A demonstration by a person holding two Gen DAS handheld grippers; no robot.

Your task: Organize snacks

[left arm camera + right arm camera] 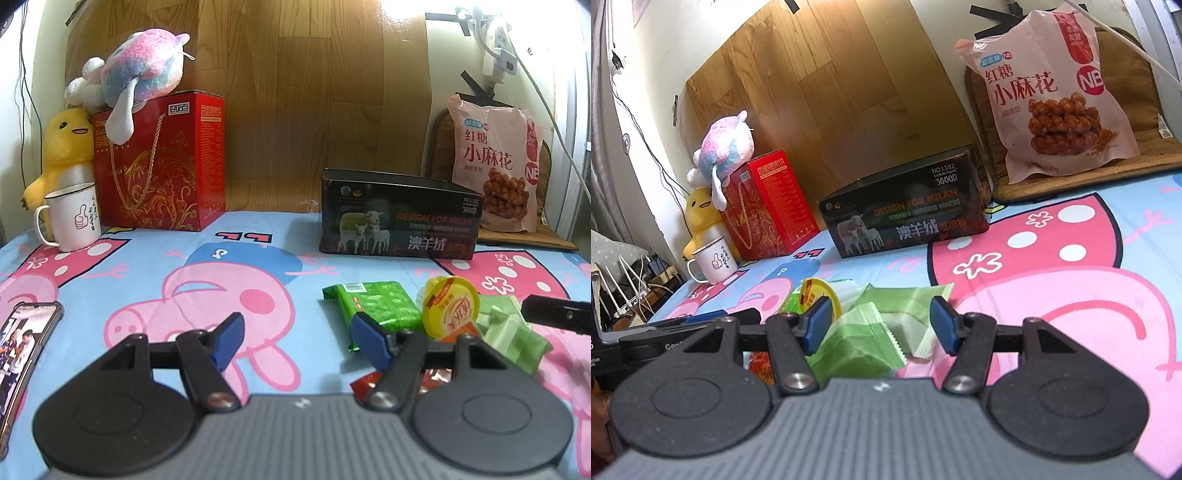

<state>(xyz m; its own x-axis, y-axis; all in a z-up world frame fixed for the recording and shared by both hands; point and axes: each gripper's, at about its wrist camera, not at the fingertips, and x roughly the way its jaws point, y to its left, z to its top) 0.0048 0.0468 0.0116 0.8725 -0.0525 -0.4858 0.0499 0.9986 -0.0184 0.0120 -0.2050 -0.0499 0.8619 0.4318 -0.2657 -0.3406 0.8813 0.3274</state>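
Note:
A heap of snacks lies on the cartoon sheet: a dark green packet (376, 308), a yellow-lidded jelly cup (450, 308), pale green packets (511, 338) and a red packet (369, 384). My left gripper (297, 338) is open and empty, just left of the heap, its right finger over the dark green packet. My right gripper (879, 326) is open, with the pale green packets (864, 339) lying between its fingers. The jelly cup (818, 295) sits beyond its left finger. An open black box (399, 218) (905, 218) stands behind the heap.
A large pink snack bag (496, 162) (1052, 96) leans at the back right on a brown mat. A red gift box (162, 162) with plush toys and a white mug (74, 218) stand at the back left. A phone (22, 354) lies at the left edge.

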